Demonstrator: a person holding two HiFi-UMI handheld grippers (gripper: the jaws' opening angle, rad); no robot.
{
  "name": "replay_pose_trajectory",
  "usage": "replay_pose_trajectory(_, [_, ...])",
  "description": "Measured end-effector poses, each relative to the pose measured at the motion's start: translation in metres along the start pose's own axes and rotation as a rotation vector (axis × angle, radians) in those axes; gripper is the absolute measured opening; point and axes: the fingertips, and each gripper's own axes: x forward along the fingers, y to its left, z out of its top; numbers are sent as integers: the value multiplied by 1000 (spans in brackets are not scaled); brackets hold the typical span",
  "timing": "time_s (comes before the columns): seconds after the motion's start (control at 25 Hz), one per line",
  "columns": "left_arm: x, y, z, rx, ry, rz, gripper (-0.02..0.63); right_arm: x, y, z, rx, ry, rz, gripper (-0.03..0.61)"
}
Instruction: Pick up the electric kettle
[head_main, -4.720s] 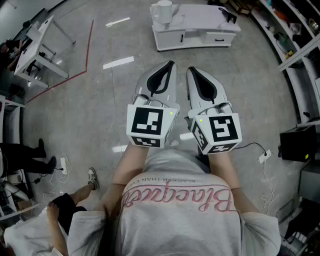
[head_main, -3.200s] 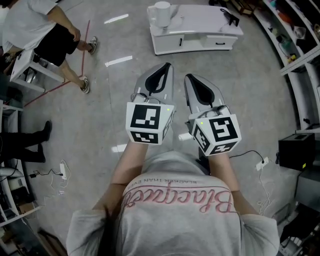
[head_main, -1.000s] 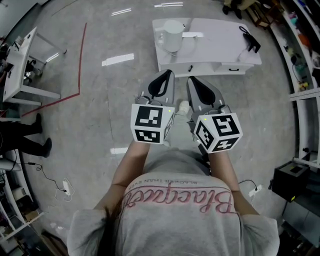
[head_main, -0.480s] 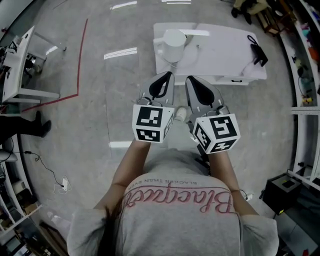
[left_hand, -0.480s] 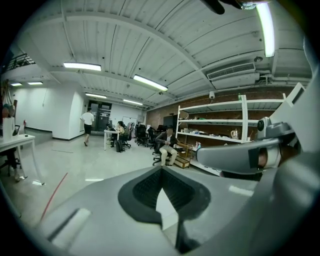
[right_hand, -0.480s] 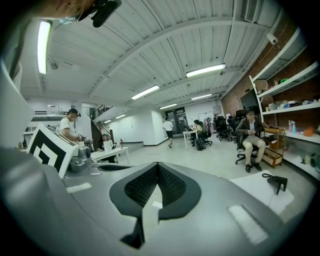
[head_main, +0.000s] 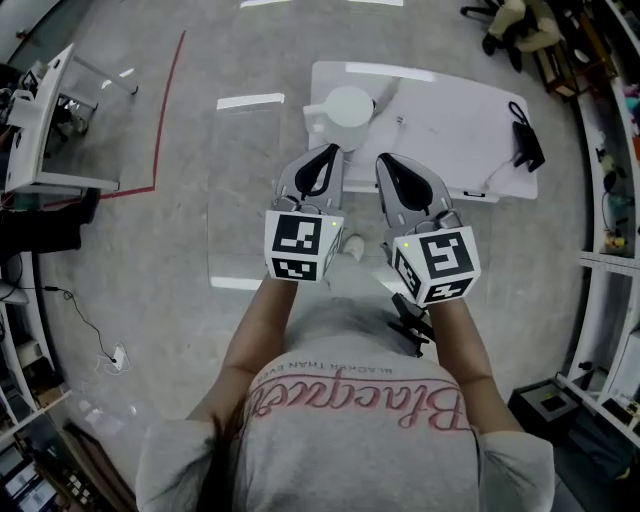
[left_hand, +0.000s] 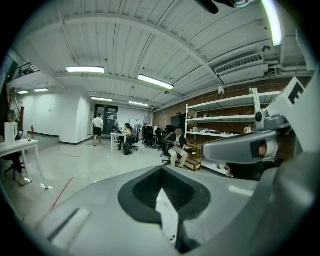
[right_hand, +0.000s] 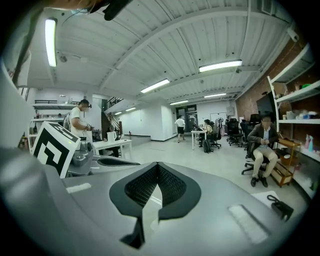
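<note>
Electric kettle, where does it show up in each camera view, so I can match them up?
Head view: the electric kettle stands on the left end of the white table, upper middle.
Left gripper view: not in it.
Right gripper view: not in it.
Shared landmark: the black object at the table's right end shows at lower right in the right gripper view; the seated person shows in both gripper views.

The shirt (head_main: 350, 400) bears pink script, seemingly "Blacquer".
</note>
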Motion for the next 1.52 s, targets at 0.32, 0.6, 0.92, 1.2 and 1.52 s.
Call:
replay_pose_trajectory(0.32, [45,20,-18,23,-14,-5,0,43,-22,-24,-44,49,77,20])
replay_pose_trajectory(0.6, [86,38,-60,12,43,-7,0,85,-40,-64,35,78,70,20])
replay_pose_trajectory(0.92, [134,71,-118,4,79,19,2,133,-88,-125,57,83,-9,20])
replay_pose_trajectory(1.2, [162,95,-163,-21,104,59,59,168,-105,-159,60,67,-38,20])
replay_pose_trajectory(1.52, [178,127,-211,-6,112,153,101,188,-135,-215,67,131,-105,20])
